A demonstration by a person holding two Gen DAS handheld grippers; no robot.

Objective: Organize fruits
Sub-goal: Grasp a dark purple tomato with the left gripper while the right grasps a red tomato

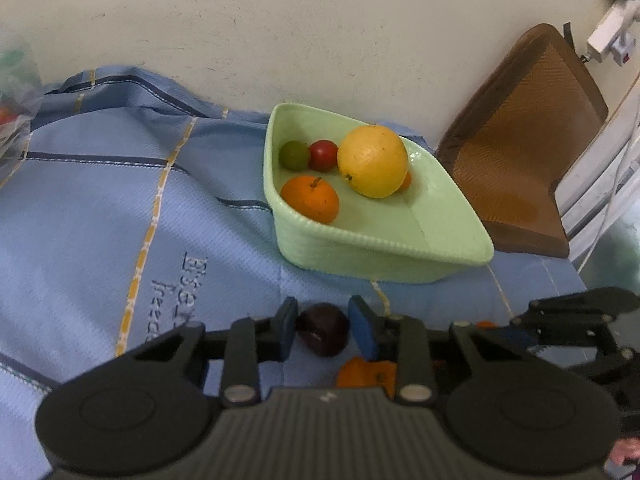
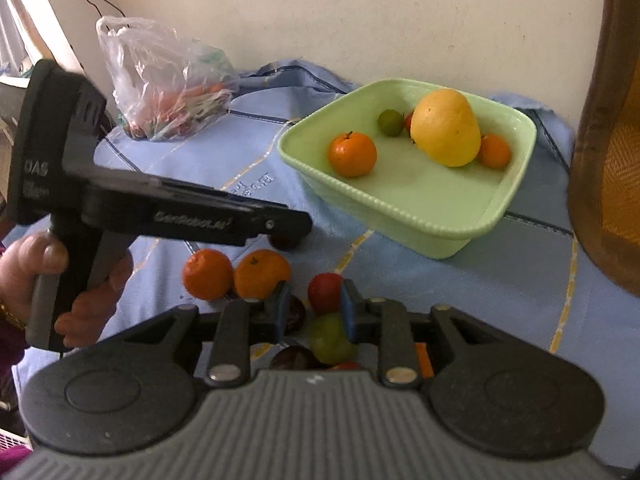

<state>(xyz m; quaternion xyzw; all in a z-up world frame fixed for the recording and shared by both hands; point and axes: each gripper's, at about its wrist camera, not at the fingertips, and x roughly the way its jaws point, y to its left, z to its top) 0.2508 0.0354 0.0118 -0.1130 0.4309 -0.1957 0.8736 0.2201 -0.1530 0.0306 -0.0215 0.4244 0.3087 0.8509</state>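
Note:
A pale green dish (image 1: pixel 456 236) (image 2: pixel 404 216) on the blue cloth holds a large yellow fruit (image 1: pixel 373 161) (image 2: pixel 446 128), oranges (image 1: pixel 310 198) (image 2: pixel 352 154), a red fruit (image 1: pixel 323 155) and a green fruit (image 1: pixel 294 155) (image 2: pixel 390 122). My left gripper (image 1: pixel 323 330) has its blue pads on both sides of a dark plum (image 1: pixel 323 334). My right gripper (image 2: pixel 313 309) is open above a red fruit (image 2: pixel 325 292) and a green fruit (image 2: pixel 330 338). Two oranges (image 2: pixel 208 274) (image 2: pixel 261 273) and dark plums (image 2: pixel 291 358) lie on the cloth near it.
A plastic bag of produce (image 2: pixel 168 84) sits at the back left by the wall. A brown cushioned chair (image 1: pixel 520 140) (image 2: pixel 608 128) stands right of the dish. The left gripper's body (image 2: pixel 120 200) and the hand holding it cross the right wrist view.

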